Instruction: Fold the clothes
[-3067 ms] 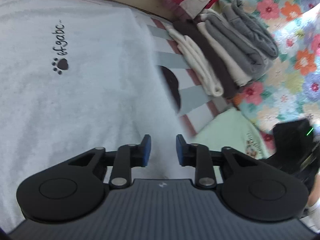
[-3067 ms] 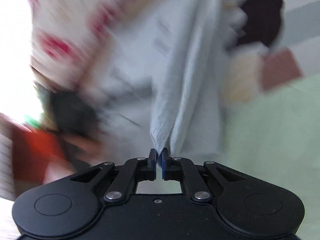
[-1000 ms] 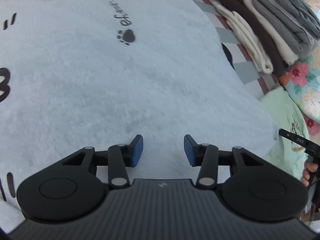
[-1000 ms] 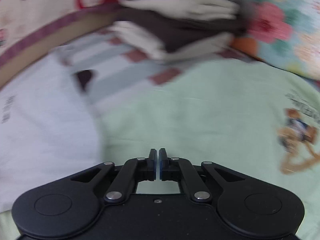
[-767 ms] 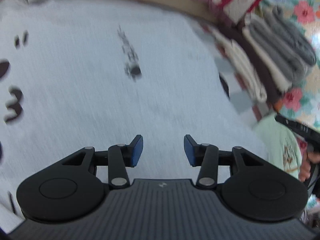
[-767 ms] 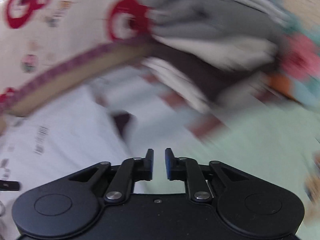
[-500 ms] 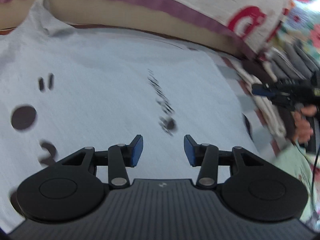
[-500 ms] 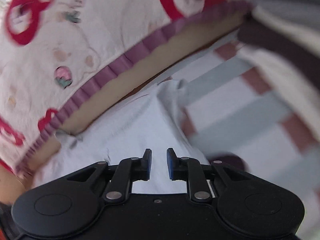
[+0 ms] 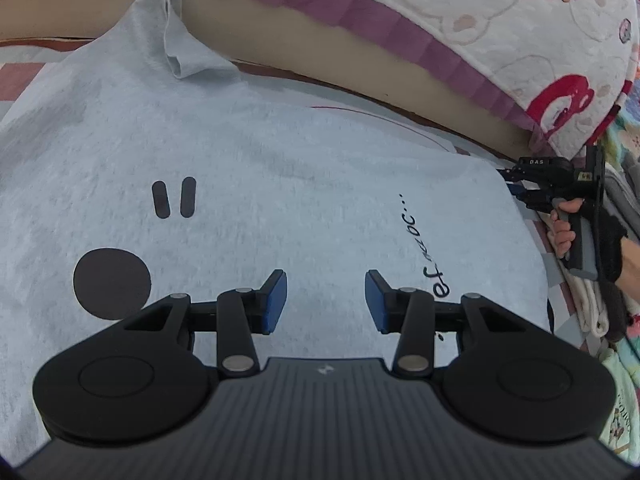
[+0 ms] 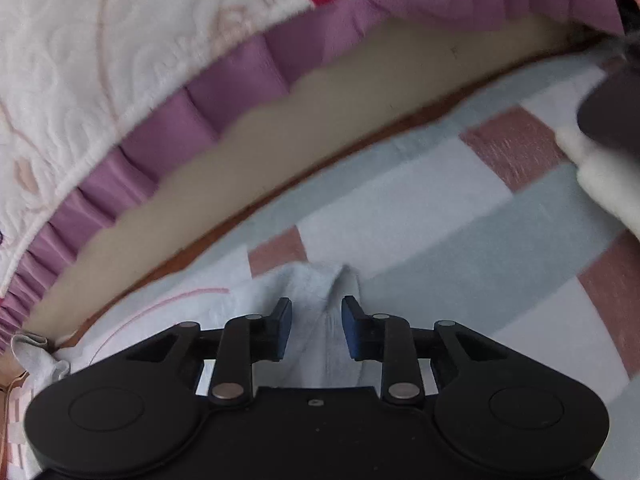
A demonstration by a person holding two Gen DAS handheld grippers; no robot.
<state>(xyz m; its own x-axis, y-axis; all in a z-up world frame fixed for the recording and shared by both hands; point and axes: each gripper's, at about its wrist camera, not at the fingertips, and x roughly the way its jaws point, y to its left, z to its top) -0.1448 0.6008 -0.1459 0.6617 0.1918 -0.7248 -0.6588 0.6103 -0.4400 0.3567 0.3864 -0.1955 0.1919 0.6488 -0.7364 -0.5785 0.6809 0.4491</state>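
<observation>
Pale grey T-shirt (image 9: 280, 168) lies spread print-up on the checked bed sheet (image 10: 460, 216), flat enough to take a fold; far-left sleeve (image 9: 180, 40) is crumpled against the quilt's purple frill (image 9: 360, 8). My left hand-held gripper (image 9: 326, 302) hovers over the shirt's middle, jaws wide apart, holding nothing. My right hand-held gripper (image 10: 316, 322) sits at the shirt's far right corner (image 10: 320, 280), jaws apart astride a ridge of cloth, not clamped, placed to pinch it. Against 3.1 s ago: right jaws were then clamped on hanging cloth and are now parted; left has moved from the near hem toward mid-shirt.
</observation>
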